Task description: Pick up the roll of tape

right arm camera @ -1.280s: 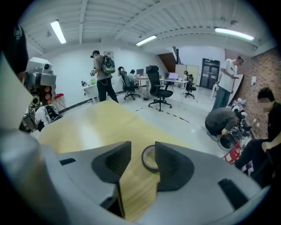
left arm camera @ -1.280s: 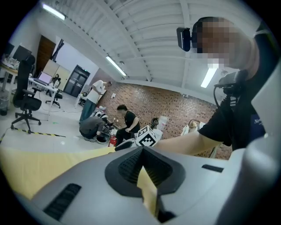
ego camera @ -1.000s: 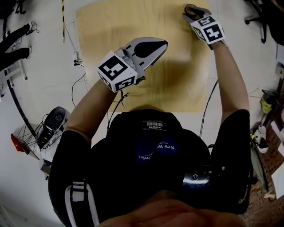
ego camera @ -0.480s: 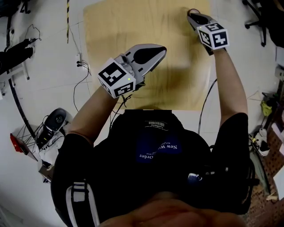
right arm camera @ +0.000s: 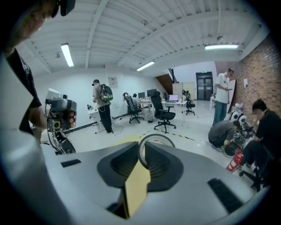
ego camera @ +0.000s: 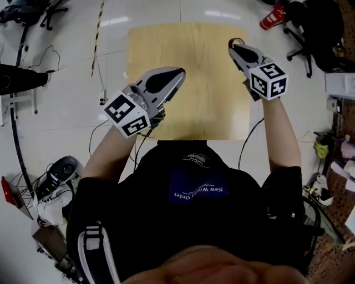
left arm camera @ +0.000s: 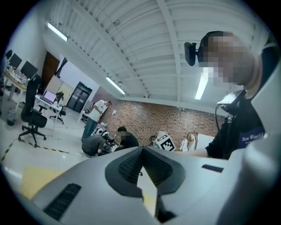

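Note:
The roll of tape (right arm camera: 156, 139) is a thin pale ring standing on edge between the pads of my right gripper (right arm camera: 141, 154). Its jaws have just been closing and now grip the ring's rim. In the head view the right gripper (ego camera: 236, 46) hangs high over the far right of the wooden table (ego camera: 188, 105), with the roll of tape (ego camera: 236, 41) at its tip. My left gripper (ego camera: 176, 73) is raised over the table's left half, shut, with nothing in it. In its own view the left gripper (left arm camera: 141, 150) shows its jaws meeting at the tip.
White floor surrounds the table. A red fire extinguisher (ego camera: 272, 16) and dark office chairs (ego camera: 310, 28) stand at the far right. Cables and gear (ego camera: 61, 172) lie on the floor at the left. Several people (right arm camera: 102, 105) stand or crouch (left arm camera: 101, 143) farther off.
Both grippers have risen well above the table, which now looks smaller below them. The right gripper has lifted the roll of tape off the table's far right corner.

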